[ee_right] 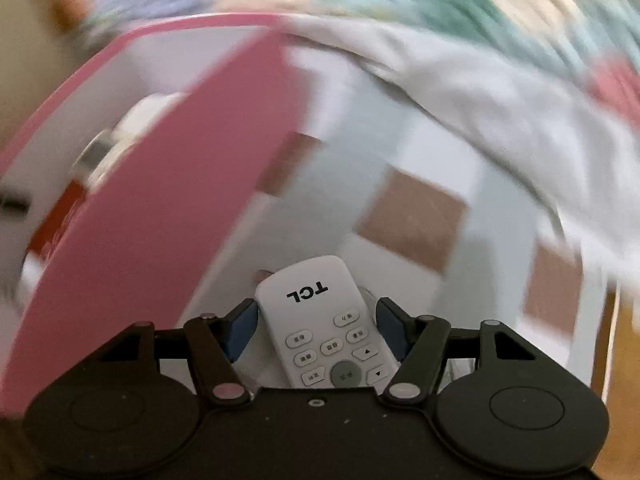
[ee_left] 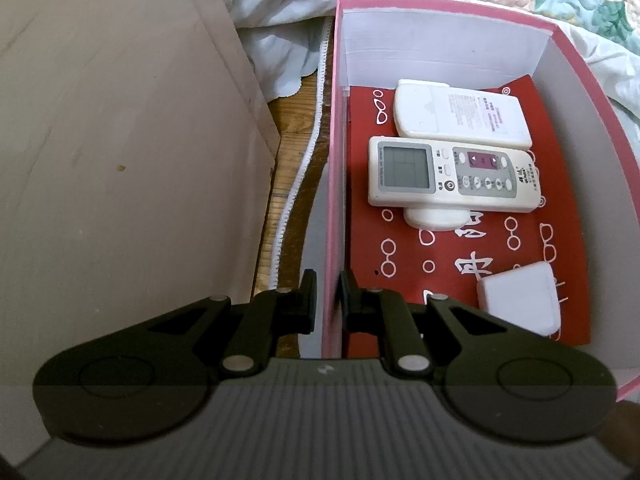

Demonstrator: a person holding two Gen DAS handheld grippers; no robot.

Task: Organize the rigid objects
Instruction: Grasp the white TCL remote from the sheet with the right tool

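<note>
Left tongs (ee_left: pixel 325 300) pinched on the pink box (ee_left: pixel 334 160) wall; right tongs (ee_right: pixel 316 330) wide, gripping a TCL remote (ee_right: pixel 320 320).

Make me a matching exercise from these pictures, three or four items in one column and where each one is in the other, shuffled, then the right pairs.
Things:
1. TCL remote
2. Remote with a screen
3. White plug adapter
4. Pink box wall

Places:
A. Between the left gripper's fingers
B. On the red sheet, near corner of the box
C. Between the right gripper's fingers
D. In the box, lying across another white remote

Pairs: 1-C, 2-D, 3-B, 4-A
</note>
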